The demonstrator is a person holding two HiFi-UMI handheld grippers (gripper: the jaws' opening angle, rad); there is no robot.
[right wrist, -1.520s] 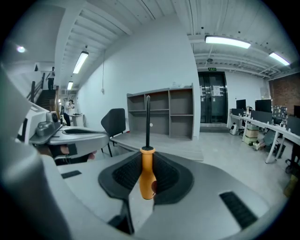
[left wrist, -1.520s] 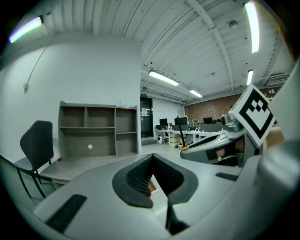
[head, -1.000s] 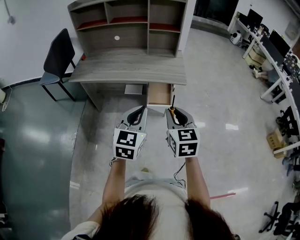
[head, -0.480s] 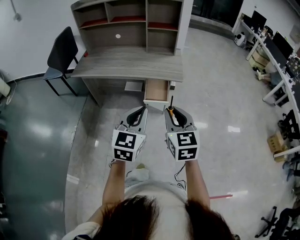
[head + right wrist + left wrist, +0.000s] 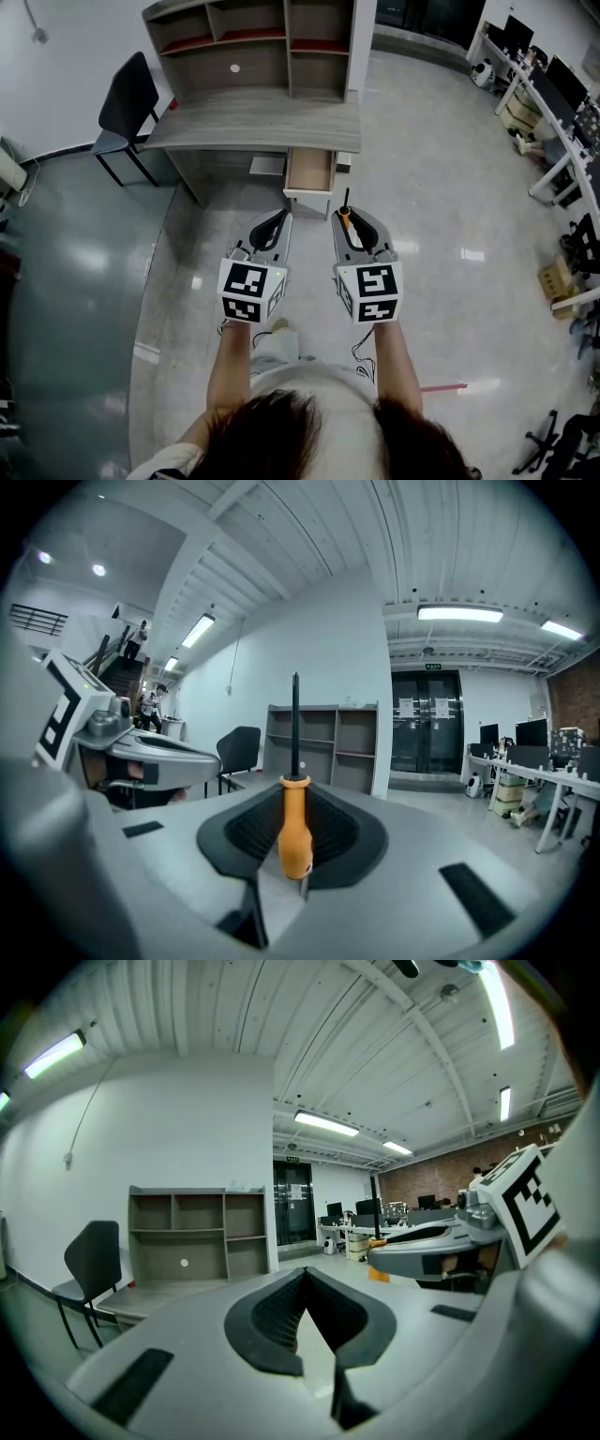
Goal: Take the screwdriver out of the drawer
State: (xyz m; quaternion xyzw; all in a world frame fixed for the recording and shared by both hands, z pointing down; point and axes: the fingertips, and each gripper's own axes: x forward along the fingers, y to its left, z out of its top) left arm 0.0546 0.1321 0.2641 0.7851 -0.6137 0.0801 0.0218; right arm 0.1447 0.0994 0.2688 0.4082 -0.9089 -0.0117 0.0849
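My right gripper (image 5: 348, 218) is shut on the screwdriver (image 5: 344, 215), which has an orange handle and a black shaft pointing away from me. In the right gripper view the handle (image 5: 295, 834) is clamped between the black pads and the shaft (image 5: 294, 724) stands straight up. Beside it, my left gripper (image 5: 277, 223) is shut with nothing in it; in the left gripper view its pads (image 5: 281, 1314) meet at the tip. The open wooden drawer (image 5: 309, 171) sticks out from under the grey desk (image 5: 253, 122), well ahead of both grippers over the floor.
A shelf unit (image 5: 253, 42) stands on the desk's back. A black chair (image 5: 127, 98) is at the desk's left. Office desks with monitors (image 5: 553, 94) line the right side, with chair bases (image 5: 553, 441) at the lower right. Glossy floor lies all round me.
Both grippers have drawn back from the desk together, the right one still holding the screwdriver. The desk and open drawer now sit farther off in the head view.
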